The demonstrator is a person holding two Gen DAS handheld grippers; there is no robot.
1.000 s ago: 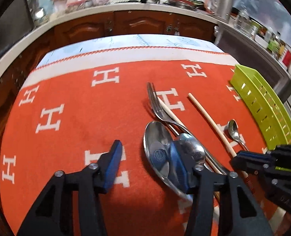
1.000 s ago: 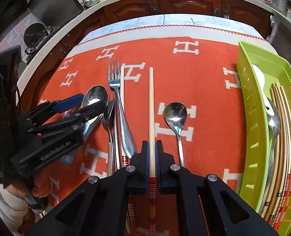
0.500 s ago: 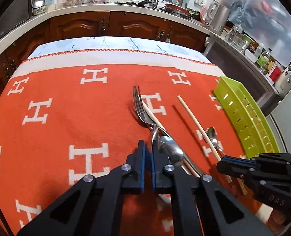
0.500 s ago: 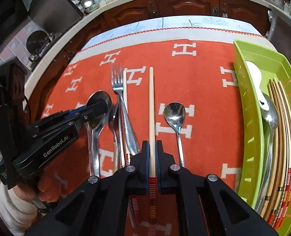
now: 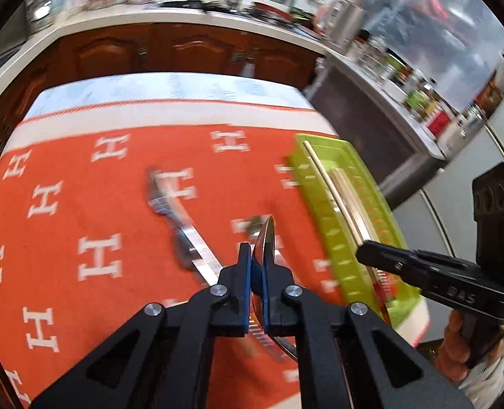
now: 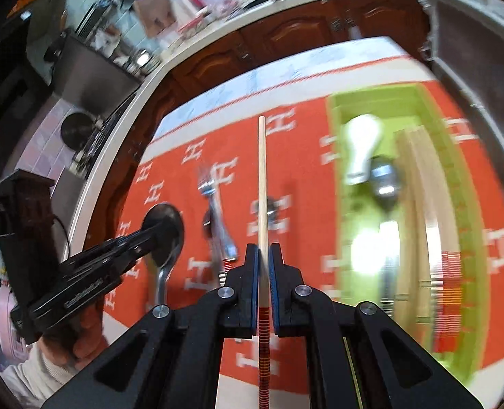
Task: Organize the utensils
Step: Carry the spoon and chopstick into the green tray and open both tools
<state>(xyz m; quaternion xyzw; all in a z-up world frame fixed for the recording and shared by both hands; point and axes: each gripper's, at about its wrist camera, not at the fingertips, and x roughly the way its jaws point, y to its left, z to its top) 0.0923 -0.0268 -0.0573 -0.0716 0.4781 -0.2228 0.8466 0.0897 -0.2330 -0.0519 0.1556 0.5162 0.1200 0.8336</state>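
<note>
- Chopstick [image 6: 262,184] is what my right gripper [image 6: 263,283] holds; the jaws are closed on it near the end with the red stripes, and the pale tip points forward above the orange cloth [image 6: 299,211].
- My left gripper [image 5: 256,289] has its jaws closed on a large metal spoon [image 5: 264,238]. The spoon stands on its edge between the blue pads [image 5: 245,293], and the bowl sticks out in front of them.
- From the right wrist camera I see the same large spoon [image 6: 163,225] with the left gripper [image 6: 149,231] clamped across its bowl, raised over the left part of the cloth.
- On the cloth I see a fork [image 6: 214,204] with its tines pointing to the far side, and a second chopstick [image 5: 178,201] lies along it. The fork [image 5: 170,204] is blurred in the left view.
- A small spoon [image 6: 272,204] lies on the cloth just behind the held chopstick, partly hidden by it.
- A green tray [image 6: 470,238] sits on the right side of the cloth. Inside it I see a white spoon [image 6: 361,150], a metal spoon [image 6: 383,177] beside it, and several chopsticks [image 6: 419,204] laid along the tray.
- In the left view the right gripper [image 5: 381,259] hangs over the near end of the green tray [image 5: 334,238], and its chopstick [image 5: 320,170] reaches over the tray.
- Both views are blurred, so I cannot tell finer details in the tray.
</note>
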